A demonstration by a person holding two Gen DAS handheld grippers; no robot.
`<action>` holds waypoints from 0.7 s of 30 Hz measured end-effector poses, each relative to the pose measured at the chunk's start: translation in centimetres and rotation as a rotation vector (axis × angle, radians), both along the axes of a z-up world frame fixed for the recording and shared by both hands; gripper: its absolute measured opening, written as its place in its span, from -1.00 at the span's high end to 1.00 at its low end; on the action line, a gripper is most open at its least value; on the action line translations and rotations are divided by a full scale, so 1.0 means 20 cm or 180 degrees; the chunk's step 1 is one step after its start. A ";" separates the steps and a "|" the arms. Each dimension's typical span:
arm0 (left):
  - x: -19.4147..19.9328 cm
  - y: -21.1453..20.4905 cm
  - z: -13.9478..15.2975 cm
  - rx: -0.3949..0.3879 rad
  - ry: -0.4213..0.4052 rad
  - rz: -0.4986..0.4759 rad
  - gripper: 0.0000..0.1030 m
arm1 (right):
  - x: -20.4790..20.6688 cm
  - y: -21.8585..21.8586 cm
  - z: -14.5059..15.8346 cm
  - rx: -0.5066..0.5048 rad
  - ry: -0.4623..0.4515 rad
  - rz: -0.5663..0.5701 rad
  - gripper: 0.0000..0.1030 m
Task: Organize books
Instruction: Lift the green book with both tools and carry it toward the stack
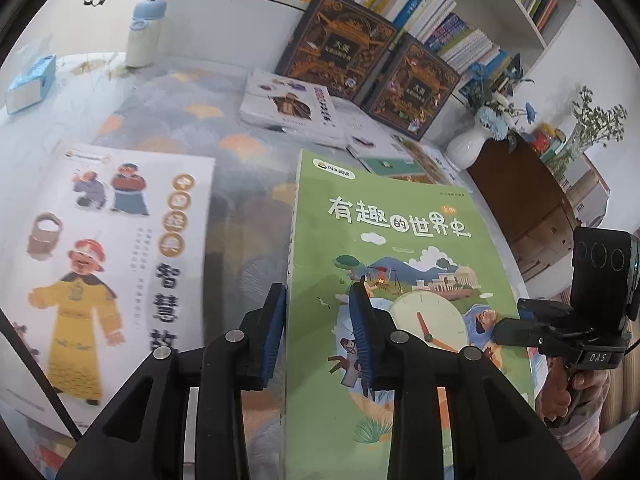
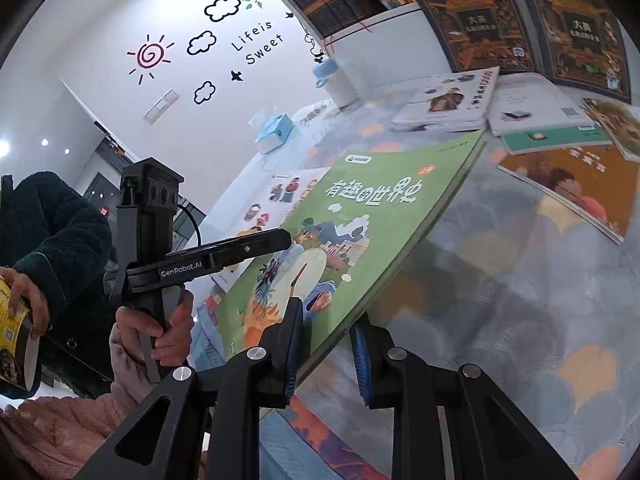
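A green picture book (image 1: 400,280) hangs tilted above the patterned table (image 1: 236,216), held from both sides. My left gripper (image 1: 320,320) is shut on its spine edge, one blue pad under the book and the other on the cover. In the right wrist view my right gripper (image 2: 326,348) is shut on the opposite long edge of the green book (image 2: 360,232). Each gripper shows in the other's view: the right gripper (image 1: 516,322) at the book's right edge, the left gripper (image 2: 280,238) over its far side.
A white book with a yellow-robed figure (image 1: 120,260) lies flat to the left. Two dark ornate books (image 1: 340,44) lean on the bookshelf (image 1: 460,12), with white books (image 1: 288,104) before them. A vase (image 1: 468,148), bottle (image 1: 144,32), tissue box (image 1: 30,84) and an orange book (image 2: 580,188) are nearby.
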State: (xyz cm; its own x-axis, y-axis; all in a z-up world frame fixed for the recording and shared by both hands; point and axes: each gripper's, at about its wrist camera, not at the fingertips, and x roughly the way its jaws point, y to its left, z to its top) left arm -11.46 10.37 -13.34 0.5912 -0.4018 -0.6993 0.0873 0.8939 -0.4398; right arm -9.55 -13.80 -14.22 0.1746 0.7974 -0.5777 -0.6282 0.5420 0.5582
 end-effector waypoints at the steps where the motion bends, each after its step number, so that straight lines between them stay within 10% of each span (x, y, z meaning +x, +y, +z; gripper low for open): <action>1: 0.00 0.01 0.01 0.0004 -0.0012 0.0002 0.44 | 0.00 0.01 0.01 0.0006 0.0000 0.0011 0.55; 21: -0.02 0.17 0.07 -0.0067 -0.0110 0.0120 0.43 | 0.02 0.15 0.09 0.0007 -0.0067 0.0176 0.54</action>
